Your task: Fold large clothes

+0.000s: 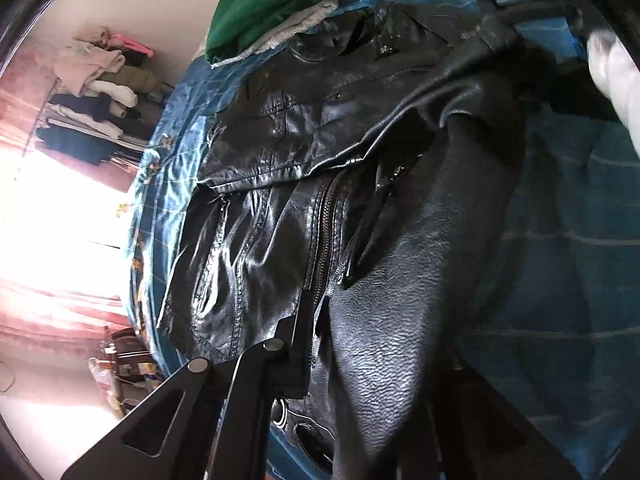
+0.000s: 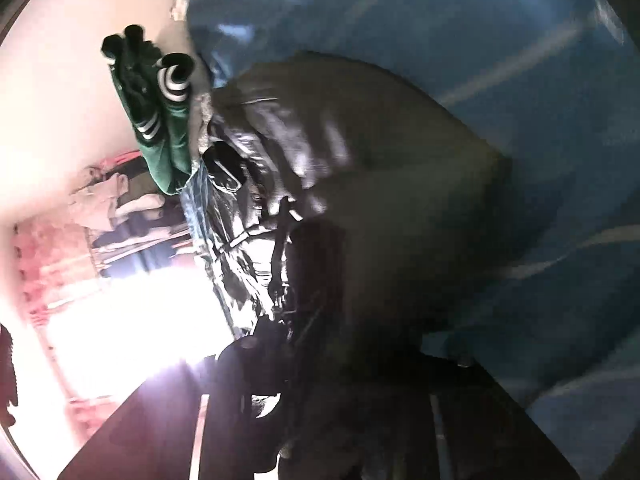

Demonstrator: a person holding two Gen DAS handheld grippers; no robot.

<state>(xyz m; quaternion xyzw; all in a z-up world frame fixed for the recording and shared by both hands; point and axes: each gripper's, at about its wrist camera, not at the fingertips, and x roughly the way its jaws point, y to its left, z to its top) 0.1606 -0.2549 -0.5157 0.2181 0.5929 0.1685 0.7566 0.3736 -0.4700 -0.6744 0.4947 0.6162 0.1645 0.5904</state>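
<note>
- Jacket [image 1: 320,184], black leather, lies spread on the bed [image 1: 560,280], one part draped over the left fingers [image 1: 292,344], which grip it.
- Right fingers [image 2: 340,420]: buried in blurred jacket [image 2: 360,184]; grip cannot be told.
- Green garment [image 1: 256,4] lies beyond the jacket.

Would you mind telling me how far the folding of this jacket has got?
Done: one flap of the black leather jacket already lies folded across it on the blue bedspread. In hand: the left gripper grips its edge. Left: the rest, still loose; right view too blurred.
</note>
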